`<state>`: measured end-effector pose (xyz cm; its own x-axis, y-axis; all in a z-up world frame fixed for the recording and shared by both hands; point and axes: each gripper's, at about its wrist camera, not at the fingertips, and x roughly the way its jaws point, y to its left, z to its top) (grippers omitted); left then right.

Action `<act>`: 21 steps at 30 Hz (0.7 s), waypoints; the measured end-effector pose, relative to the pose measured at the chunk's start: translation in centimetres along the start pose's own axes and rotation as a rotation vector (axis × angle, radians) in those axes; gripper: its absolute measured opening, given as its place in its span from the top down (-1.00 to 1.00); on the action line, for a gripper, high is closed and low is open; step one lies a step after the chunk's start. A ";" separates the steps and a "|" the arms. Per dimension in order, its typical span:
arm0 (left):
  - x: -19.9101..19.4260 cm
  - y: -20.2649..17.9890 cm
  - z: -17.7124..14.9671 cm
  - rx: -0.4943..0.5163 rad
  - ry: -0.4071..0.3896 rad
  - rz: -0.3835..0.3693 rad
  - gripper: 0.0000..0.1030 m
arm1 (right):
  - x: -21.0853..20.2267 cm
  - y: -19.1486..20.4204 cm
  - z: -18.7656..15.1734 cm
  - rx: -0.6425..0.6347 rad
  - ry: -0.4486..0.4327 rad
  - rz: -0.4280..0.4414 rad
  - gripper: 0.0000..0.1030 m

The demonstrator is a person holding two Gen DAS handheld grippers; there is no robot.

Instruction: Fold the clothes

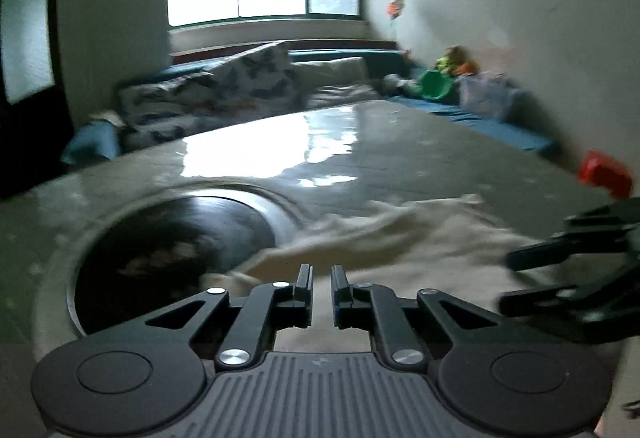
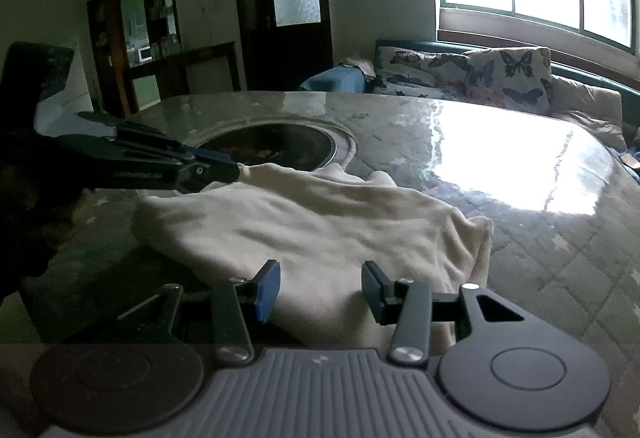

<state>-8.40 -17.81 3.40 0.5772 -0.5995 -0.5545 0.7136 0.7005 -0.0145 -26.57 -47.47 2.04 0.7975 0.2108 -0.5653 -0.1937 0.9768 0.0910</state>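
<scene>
A cream-coloured garment (image 2: 320,226) lies rumpled on the grey quilted table (image 2: 560,258). It also shows in the left wrist view (image 1: 400,242). My left gripper (image 1: 321,278) has its jaws nearly together on the garment's left edge; in the right wrist view (image 2: 230,168) its tips pinch that edge and lift it slightly. My right gripper (image 2: 320,284) is open, its fingers spread over the garment's near edge. It also shows in the left wrist view (image 1: 508,282) at the right, open.
A round dark recessed burner (image 1: 172,254) sits in the table by the garment's left end, also in the right wrist view (image 2: 276,148). Butterfly-print cushions (image 2: 480,74) line a bench behind. A red object (image 1: 604,174) sits off the table's right edge.
</scene>
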 end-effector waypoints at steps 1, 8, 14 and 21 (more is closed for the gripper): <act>-0.2 -0.2 -0.4 -0.001 0.010 -0.014 0.79 | -0.4 0.0 -0.2 0.002 -0.003 -0.007 0.12; -1.0 -0.5 -3.6 0.014 0.043 0.018 0.57 | -1.7 -1.8 -2.7 0.084 0.020 -0.043 0.10; -1.7 -0.6 -3.3 0.027 0.024 0.039 0.53 | -2.7 -1.8 -2.5 0.081 -0.008 -0.046 0.11; -2.2 -0.9 -2.9 0.018 0.000 0.028 0.53 | -1.8 -2.5 -0.4 0.087 -0.061 -0.046 0.11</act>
<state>-11.43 -16.02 2.24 0.5972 -0.5798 -0.5542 0.7039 0.7101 0.0157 -27.75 -50.32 2.47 0.8382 0.1653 -0.5197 -0.1082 0.9844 0.1385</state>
